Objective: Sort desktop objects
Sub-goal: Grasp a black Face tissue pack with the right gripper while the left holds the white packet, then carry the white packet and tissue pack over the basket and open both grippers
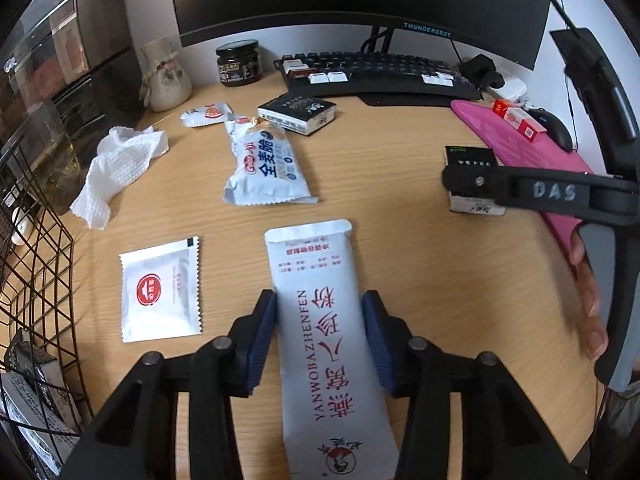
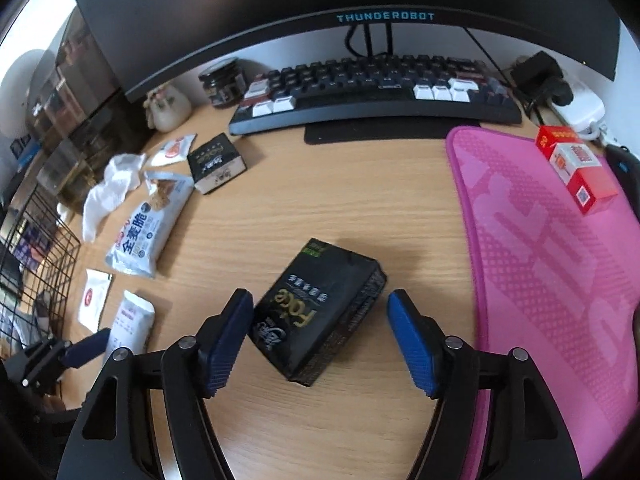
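Note:
A long white sachet with red characters (image 1: 324, 344) lies flat on the wooden desk between the blue pads of my left gripper (image 1: 320, 336); the pads stand at its two edges, apparently touching without squeezing. It also shows in the right wrist view (image 2: 130, 322). A black box with gold lettering (image 2: 320, 312) lies tilted on the desk between the open jaws of my right gripper (image 2: 320, 336); the left pad is close to its corner, the right pad apart. The same box (image 1: 472, 196) is partly hidden behind the right gripper in the left wrist view.
On the desk lie a white square packet (image 1: 160, 292), a cracker bag (image 1: 268, 164), a crumpled tissue (image 1: 116, 168), a second black box (image 1: 296, 114), and a small packet (image 1: 206, 114). A wire basket (image 1: 36, 272) stands left. A pink mat (image 2: 552, 264) holds a red box (image 2: 576, 172). Keyboard (image 2: 376, 92), jar and monitor behind.

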The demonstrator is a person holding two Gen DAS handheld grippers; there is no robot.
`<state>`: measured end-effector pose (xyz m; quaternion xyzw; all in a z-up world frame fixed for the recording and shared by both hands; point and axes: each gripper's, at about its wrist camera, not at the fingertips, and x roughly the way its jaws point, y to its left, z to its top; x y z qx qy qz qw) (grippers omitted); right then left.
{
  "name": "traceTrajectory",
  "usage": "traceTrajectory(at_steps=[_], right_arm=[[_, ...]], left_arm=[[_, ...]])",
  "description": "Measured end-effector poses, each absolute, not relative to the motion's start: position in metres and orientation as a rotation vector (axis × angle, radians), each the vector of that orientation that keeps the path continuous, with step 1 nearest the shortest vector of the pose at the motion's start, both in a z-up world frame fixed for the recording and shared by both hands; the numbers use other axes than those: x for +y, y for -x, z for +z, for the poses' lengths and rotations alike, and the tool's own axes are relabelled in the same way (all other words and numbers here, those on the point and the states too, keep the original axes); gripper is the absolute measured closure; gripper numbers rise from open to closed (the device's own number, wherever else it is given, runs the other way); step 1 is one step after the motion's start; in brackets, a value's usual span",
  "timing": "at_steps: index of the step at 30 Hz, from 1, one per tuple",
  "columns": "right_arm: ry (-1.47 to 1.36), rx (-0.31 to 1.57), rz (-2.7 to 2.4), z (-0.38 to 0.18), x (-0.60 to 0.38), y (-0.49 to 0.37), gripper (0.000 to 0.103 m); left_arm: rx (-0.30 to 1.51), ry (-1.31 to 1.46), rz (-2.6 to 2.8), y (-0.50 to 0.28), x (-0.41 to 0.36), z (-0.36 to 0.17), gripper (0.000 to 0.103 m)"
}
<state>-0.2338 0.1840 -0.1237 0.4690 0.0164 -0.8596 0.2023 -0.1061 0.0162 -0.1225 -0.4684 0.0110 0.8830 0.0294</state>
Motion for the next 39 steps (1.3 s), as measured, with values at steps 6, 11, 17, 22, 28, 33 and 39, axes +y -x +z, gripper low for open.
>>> traceTrajectory(at_steps=[6,11,17,22,28,33,39], right_arm=[[-1.276,0.278,-2.421,-0.128,0.165,0.226,0.038],[-1.277,0.293,-2.415,-0.127,0.167,0.222,0.054],[-1.245,0.276,-2.402,-0.114,0.169,0.209,0.055],[-1.143,0.289,-2.421,-0.084,0.164,0.189,0.055],[-1.004,0.289,-2.416,-0.043,0.152,0.154,0.055],[-0.895,0.301,-2.386,-0.012,0.130,0.129,0.055],[-0.783,0.332,-2.311,0.018,0.088,0.099,0.055]], left_arm=[[0.039,1.449,2.714,0.104,0.019,-0.122,0.054],[0.032,1.455,2.707,0.103,0.018,-0.122,0.055],[-0.015,1.427,2.738,0.100,0.010,-0.111,0.058],[-0.003,1.329,2.795,0.088,0.007,-0.080,0.058],[-0.008,1.161,2.897,0.058,-0.004,-0.031,0.059],[-0.045,1.060,2.992,0.031,-0.024,-0.002,0.061],[-0.137,0.965,3.106,-0.007,-0.064,0.026,0.066]])
